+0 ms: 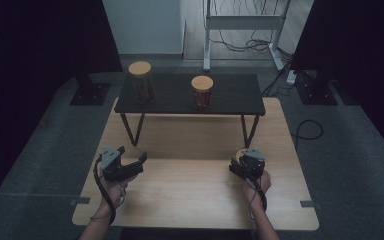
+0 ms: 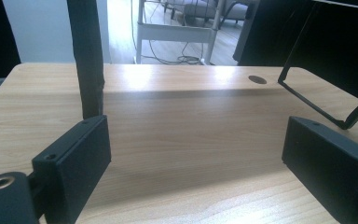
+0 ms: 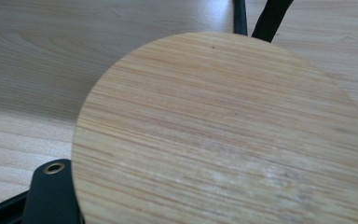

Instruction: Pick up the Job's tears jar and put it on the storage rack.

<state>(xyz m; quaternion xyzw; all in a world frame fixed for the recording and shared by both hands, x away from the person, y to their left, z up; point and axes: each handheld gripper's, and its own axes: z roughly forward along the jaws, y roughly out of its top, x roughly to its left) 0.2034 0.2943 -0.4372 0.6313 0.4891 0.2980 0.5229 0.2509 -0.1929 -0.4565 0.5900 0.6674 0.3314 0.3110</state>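
Right gripper (image 1: 241,165): held in the person's right hand (image 1: 261,182) over the near right part of the wooden table (image 1: 190,150). It is clenched on a round wooden lid (image 3: 223,135), of which a sliver shows at its front end in the high view. In the right gripper view the lid's grained top face lies directly ahead of the camera and covers the jaws; whether a jar body hangs under the lid cannot be told.

Left gripper (image 2: 196,168): held in the person's left hand (image 1: 112,187) over the near left part of the wooden table, well apart from the right gripper. Released; the jaws stand wide with bare tabletop between them, nothing gripped.

Black shelf (image 1: 230,95): low, on thin black legs, standing on the far part of the wooden table.

Tall jar (image 1: 142,82): on the black shelf, toward its left end, upright, wooden lid on, brownish contents.

Short jar (image 1: 202,92): on the black shelf, near its middle, upright, wooden lid on, apart from the tall jar.

Shelf leg (image 2: 87,60): a black post seen in the left gripper view, rising from the wooden table just beyond the left jaw.
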